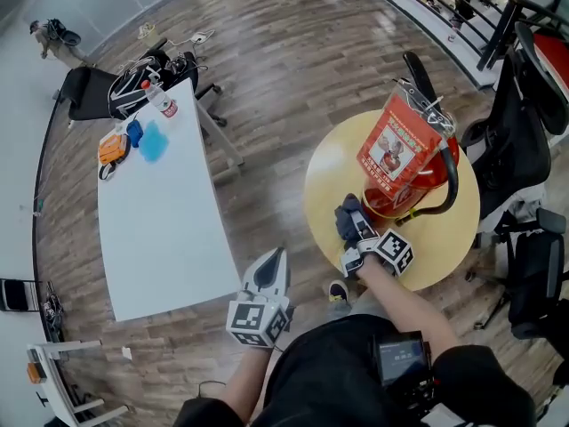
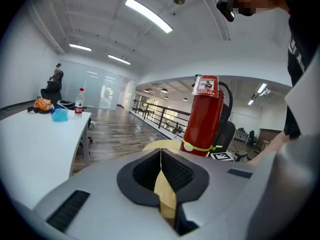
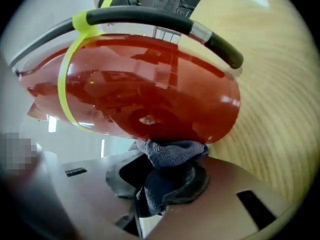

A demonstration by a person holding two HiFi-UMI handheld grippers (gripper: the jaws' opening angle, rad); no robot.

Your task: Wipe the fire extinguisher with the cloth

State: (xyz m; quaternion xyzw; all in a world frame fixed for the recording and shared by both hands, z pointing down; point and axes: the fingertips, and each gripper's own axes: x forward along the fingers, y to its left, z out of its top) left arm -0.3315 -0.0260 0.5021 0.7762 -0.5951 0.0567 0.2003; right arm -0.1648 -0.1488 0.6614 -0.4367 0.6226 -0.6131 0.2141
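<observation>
1 cloth [image 3: 172, 151] in right gripper [image 3: 162, 176] touches extinguisher [image 3: 150, 94].

Grey left gripper [image 1: 274, 261] and right gripper [image 1: 356, 231], black ribbed pads [image 2: 172, 171], black-and-white marker cubes [image 1: 258, 320]; person wears black top [image 1: 329, 372]

The floor [image 1: 293, 69] is laid in brown wood planks. A long white desk [image 1: 169, 238] is set at the left, with a bottle [image 1: 160, 99], a blue object [image 1: 153, 140] and an orange object [image 1: 112, 148] gathered near its far end; a black chair [image 1: 89, 92] is drawn up beyond that end. A round wooden desk [image 1: 333, 172] is placed to the right — black office chairs [image 1: 520, 140] are crowded past its right edge. A dark railing [image 1: 504, 29] is seen at the far right. The white ceiling [image 2: 100, 29] is lit by strip lights [image 2: 148, 15], and a glass partition [image 2: 95, 86] is seen beyond the white desk.
</observation>
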